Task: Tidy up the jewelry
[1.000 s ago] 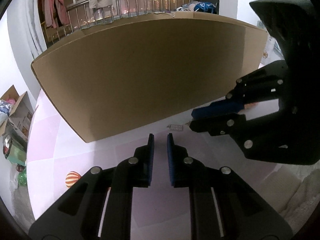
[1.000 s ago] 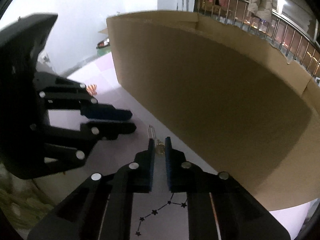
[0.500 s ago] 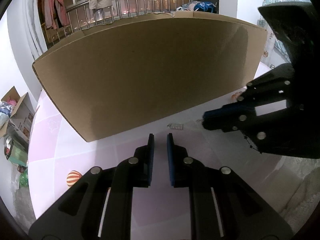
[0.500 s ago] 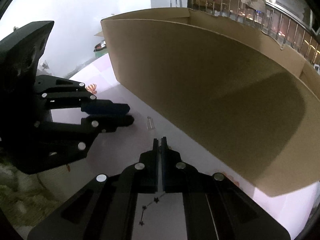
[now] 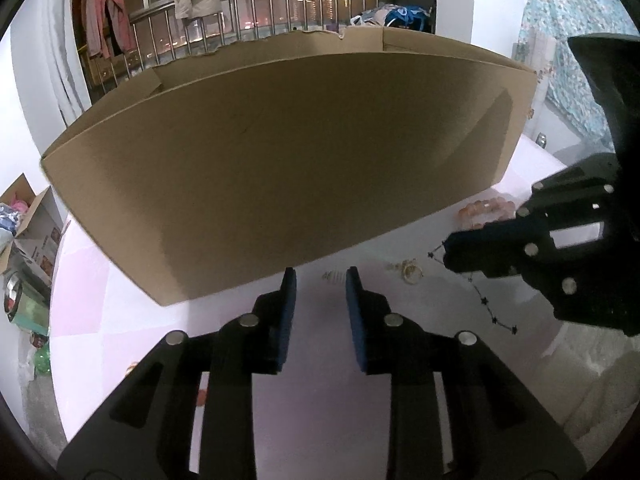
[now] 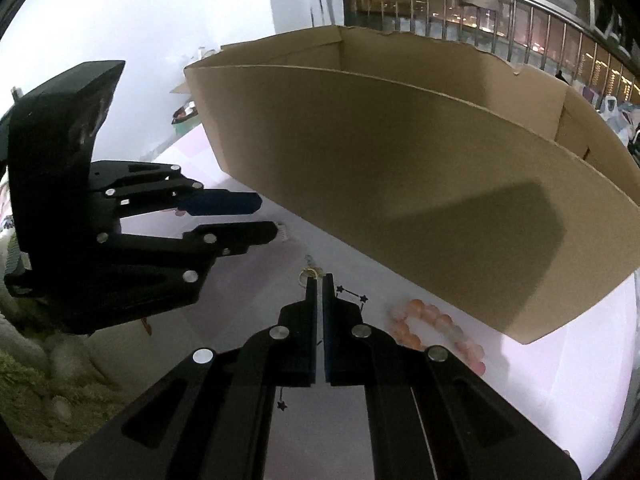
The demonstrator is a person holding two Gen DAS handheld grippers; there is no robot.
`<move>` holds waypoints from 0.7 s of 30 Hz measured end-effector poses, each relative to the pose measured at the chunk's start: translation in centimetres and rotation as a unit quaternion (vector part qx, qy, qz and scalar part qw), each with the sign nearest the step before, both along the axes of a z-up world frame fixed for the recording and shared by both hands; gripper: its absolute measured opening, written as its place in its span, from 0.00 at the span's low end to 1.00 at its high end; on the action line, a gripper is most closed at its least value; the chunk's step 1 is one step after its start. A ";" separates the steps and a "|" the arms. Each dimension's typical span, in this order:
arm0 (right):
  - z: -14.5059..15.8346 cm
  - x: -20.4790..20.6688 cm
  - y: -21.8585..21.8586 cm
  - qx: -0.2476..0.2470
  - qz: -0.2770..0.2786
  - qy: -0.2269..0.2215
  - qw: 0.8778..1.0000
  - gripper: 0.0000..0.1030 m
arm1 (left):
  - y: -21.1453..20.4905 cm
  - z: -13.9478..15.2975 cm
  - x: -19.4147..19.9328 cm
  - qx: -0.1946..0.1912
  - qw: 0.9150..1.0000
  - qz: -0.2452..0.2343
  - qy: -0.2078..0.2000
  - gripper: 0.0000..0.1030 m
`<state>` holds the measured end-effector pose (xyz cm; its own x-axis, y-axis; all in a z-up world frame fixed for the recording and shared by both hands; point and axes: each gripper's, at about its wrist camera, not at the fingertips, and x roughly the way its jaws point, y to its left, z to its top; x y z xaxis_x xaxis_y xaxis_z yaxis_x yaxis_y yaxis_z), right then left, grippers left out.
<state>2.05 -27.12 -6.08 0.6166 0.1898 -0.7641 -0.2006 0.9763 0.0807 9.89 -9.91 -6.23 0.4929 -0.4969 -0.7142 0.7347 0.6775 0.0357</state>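
Observation:
A small silver clip [image 5: 331, 275] lies on the white table just ahead of my open left gripper [image 5: 320, 280]. A gold earring [image 5: 411, 271] lies to its right; in the right wrist view it [image 6: 310, 272] sits at the tips of my right gripper [image 6: 319, 278], whose jaws are nearly closed, and I cannot tell if they pinch it. A dark star-chain necklace [image 5: 482, 298] and a pink bead bracelet [image 6: 432, 326] lie by the right gripper. A big cardboard box [image 5: 280, 168] stands behind.
A beige fuzzy mat [image 6: 44, 392] lies at the table's near edge. An orange striped trinket [image 6: 146, 326] lies under the left gripper. Boxes and clutter [image 5: 24, 240] stand on the floor left of the table. A railing with hung clothes [image 5: 200, 12] is behind.
My left gripper has opened wider and moved toward the silver clip. My right gripper has closed, risen and drawn back to the right, uncovering the earring, necklace and bracelet.

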 end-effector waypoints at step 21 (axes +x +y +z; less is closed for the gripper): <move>0.2 0.1 -0.5 0.025 -0.013 -0.019 0.999 0.03 | -0.6 -0.6 0.2 0.013 1.000 -0.008 0.004 0.13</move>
<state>2.13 -27.62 -5.91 0.6508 0.2112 -0.7293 -0.1793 0.9761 0.1227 10.05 -10.46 -6.85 0.4790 -0.4862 -0.7309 0.7460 0.6643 0.0471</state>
